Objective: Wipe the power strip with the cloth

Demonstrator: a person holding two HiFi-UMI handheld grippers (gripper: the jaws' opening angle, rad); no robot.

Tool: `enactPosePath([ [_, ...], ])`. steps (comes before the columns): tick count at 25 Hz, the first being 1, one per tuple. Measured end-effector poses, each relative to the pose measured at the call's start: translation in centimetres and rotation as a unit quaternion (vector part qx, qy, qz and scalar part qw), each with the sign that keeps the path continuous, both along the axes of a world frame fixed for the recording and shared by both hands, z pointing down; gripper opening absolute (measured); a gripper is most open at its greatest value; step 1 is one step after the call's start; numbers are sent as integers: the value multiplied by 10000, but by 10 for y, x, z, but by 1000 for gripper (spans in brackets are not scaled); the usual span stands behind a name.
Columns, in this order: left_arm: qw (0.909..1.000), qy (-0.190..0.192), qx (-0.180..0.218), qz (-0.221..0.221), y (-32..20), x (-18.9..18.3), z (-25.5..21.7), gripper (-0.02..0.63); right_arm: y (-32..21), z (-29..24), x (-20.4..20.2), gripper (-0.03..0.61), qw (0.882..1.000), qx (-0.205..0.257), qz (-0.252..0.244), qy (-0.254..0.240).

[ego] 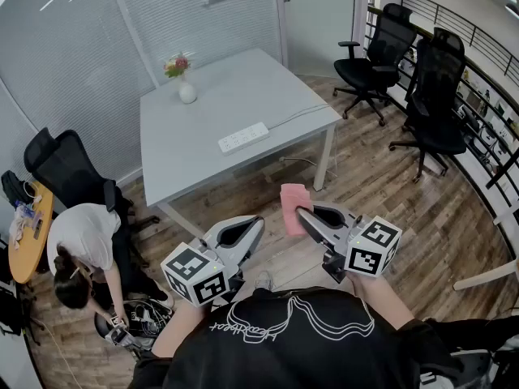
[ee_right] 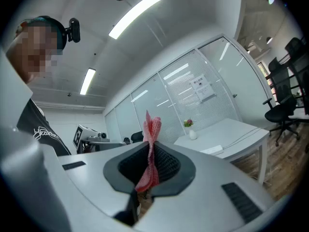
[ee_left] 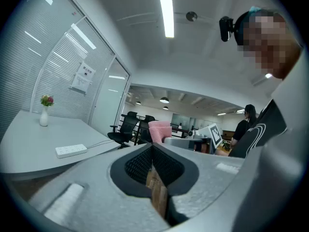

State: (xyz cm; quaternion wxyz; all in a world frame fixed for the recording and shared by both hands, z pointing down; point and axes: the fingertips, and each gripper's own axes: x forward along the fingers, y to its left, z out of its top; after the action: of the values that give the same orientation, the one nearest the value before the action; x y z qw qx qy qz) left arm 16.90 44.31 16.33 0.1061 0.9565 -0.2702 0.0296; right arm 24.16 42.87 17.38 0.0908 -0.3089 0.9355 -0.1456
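Note:
A white power strip (ego: 243, 137) lies on the grey table (ego: 195, 164), its cable running off to the right edge. It also shows as a small white bar, the power strip (ee_left: 71, 150), in the left gripper view and the power strip (ee_right: 211, 150) in the right gripper view. My right gripper (ego: 298, 212) is shut on a pink cloth (ego: 293, 205), which sticks up between the jaws as the cloth (ee_right: 150, 149). My left gripper (ego: 259, 220) is shut with nothing in it. Both are held well short of the table, over the wooden floor.
A white vase with flowers (ego: 186, 83) stands at the table's far side. Black office chairs (ego: 381, 51) stand at the right. A person in a white top (ego: 81, 250) crouches on the floor at the left beside another chair (ego: 65, 168).

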Motion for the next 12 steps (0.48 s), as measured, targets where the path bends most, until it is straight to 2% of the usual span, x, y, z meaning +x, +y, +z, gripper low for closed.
enactPosePath([
  [7,10000,-4,-47,37,9,3,-6,14,10,-6,6,34,10000,38,73,15],
  [12,9995,132,-138,-235,-1,-5,-9,15,5,-5,6,34,9999,-6,112,0],
])
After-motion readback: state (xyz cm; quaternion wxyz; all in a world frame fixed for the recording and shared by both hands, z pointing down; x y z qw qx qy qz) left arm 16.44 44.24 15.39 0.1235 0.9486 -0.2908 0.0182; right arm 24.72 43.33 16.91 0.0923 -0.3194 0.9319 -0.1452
